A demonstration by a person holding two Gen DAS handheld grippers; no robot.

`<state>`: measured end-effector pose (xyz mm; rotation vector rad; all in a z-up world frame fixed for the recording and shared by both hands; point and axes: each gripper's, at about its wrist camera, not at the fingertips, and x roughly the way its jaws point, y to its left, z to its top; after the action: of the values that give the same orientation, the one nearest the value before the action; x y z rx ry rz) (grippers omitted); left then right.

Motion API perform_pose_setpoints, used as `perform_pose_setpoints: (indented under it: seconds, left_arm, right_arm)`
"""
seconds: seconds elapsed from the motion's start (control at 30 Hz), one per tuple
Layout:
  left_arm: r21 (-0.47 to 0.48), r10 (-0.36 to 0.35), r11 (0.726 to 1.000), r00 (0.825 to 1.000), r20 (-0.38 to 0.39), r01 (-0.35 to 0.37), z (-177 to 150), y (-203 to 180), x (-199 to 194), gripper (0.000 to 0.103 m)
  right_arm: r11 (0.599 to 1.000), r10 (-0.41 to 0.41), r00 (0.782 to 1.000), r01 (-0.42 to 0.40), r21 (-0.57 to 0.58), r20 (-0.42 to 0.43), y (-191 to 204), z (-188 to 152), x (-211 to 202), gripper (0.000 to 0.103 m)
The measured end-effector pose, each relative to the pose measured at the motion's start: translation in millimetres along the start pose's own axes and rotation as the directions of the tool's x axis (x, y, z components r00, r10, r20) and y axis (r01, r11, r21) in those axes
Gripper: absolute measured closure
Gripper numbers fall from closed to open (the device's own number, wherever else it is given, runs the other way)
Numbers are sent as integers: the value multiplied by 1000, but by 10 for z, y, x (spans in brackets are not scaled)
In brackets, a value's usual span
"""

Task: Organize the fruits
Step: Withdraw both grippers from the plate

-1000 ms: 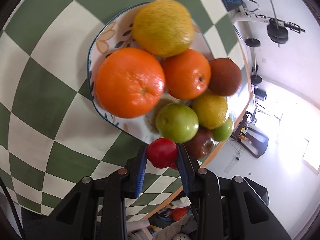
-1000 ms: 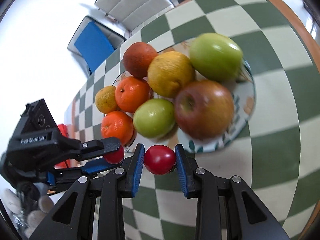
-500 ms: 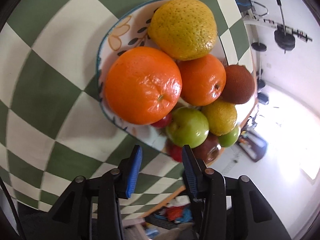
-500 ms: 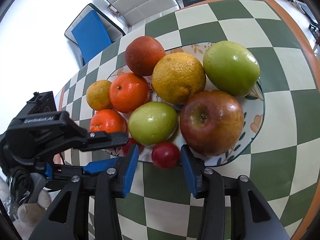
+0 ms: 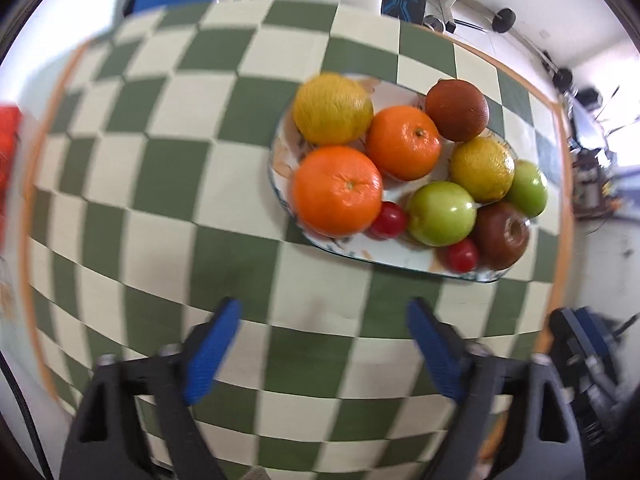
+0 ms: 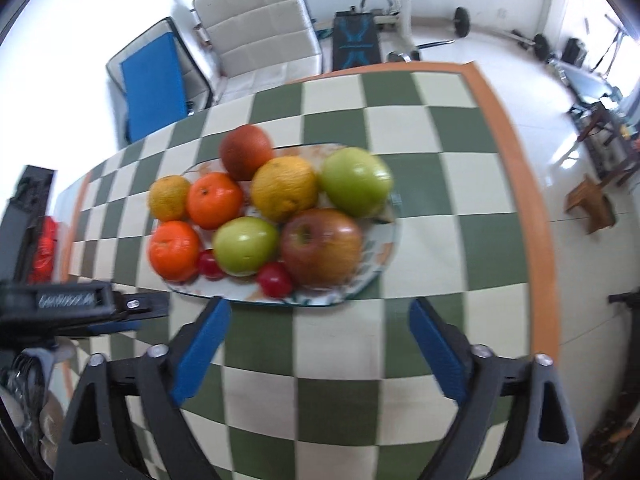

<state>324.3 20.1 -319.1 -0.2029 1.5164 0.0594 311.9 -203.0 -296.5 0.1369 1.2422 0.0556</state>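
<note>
Both small red fruits have left my tongs and now sit on the plate (image 5: 408, 258) — one (image 5: 389, 220) against the big orange (image 5: 337, 191), one (image 6: 274, 279) beside the red apple (image 6: 321, 246). My left gripper (image 5: 324, 330) and right gripper (image 6: 320, 326) gape wide, empty, pulled back over the checkered tablecloth (image 5: 160, 184); the plate's long axis runs crosswise ahead — right nearer, I judge. Gym gear (image 6: 400, 4) stands beyond.

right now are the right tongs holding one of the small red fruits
No, the right tongs stand open and bare, while both small red fruits lie on the plate.
</note>
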Motion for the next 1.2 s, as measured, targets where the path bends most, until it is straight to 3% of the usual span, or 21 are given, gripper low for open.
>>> perform_pose_setpoints:
  seconds: [0.1, 0.3, 0.53, 0.67, 0.9, 1.2]
  left_arm:
    - [44, 68, 996, 994, 80, -72, -4, -83, -130, 4]
    - [67, 83, 993, 982, 170, -95, -28, -170, -332, 4]
    - [83, 96, 989, 966, 241, -119, -148, -280, -625, 4]
    - [100, 117, 983, 946, 303, -153, -329, -332, -863, 4]
    - [118, 53, 987, 925, 376, -104, -729, -362, -1367, 4]
    - [151, 14, 983, 869, 495, -102, -1249, -421, -2111, 4]
  right_arm:
    - [999, -33, 999, 33, 14, 7, -69, -3, -82, 6]
    - [995, -104, 994, 104, 7, 46, -85, -52, -337, 5]
    - [993, -121, 989, 121, 10, 89, -48, -100, -651, 5]
    - [993, -121, 986, 119, 23, 118, -58, -159, -897, 5]
    - [994, -105, 979, 102, 24, 175, -7, -338, -1435, 5]
    - [997, -65, 959, 71, -15, 275, 161, -702, -2390, 5]
